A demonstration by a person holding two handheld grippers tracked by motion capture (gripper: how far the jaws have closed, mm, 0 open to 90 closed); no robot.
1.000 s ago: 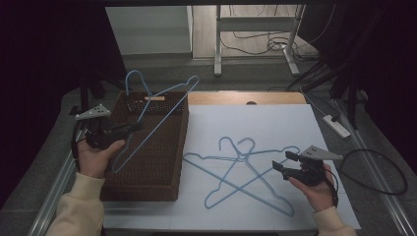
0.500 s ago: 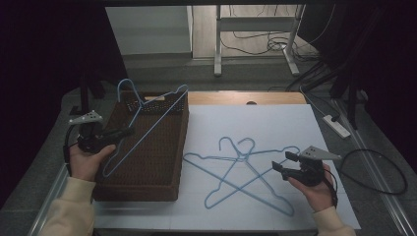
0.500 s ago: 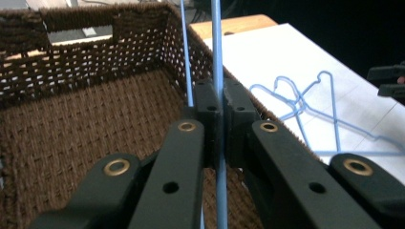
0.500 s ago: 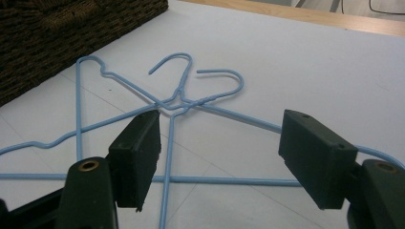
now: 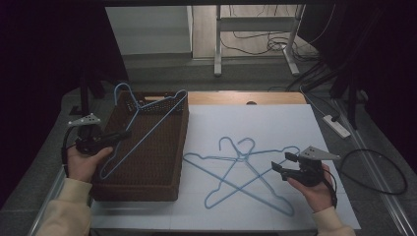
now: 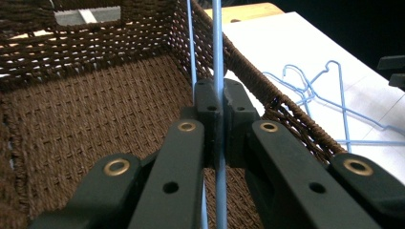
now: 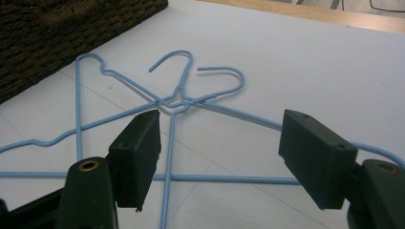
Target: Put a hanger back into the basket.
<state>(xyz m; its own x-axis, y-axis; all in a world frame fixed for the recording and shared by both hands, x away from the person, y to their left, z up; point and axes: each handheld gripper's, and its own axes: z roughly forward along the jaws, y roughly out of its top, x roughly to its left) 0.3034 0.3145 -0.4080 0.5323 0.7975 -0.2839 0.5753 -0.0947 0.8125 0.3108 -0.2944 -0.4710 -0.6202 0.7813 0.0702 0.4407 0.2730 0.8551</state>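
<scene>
**Blue hanger held over the basket, two more on the sheet**

The left gripper (image 5: 105,140) is clamped on the wire of a blue hanger (image 5: 147,125); in the left gripper view its jaws meet tight around the thin blue rod. The hanger slants above the brown woven basket (image 5: 162,174), its hook near the far rim and its lower corner toward the near left wall. A pale strip (image 6: 86,15) at the basket's far wall may be a label, but no writing on it can be read.

The right gripper (image 5: 281,166) hovers with jaws spread wide and nothing between them, just over two crossed blue hangers (image 5: 241,169) lying flat on the white sheet (image 5: 275,118). The sheet's far half is bare. Its right edge lies close beside the right hand (image 5: 314,189).
</scene>
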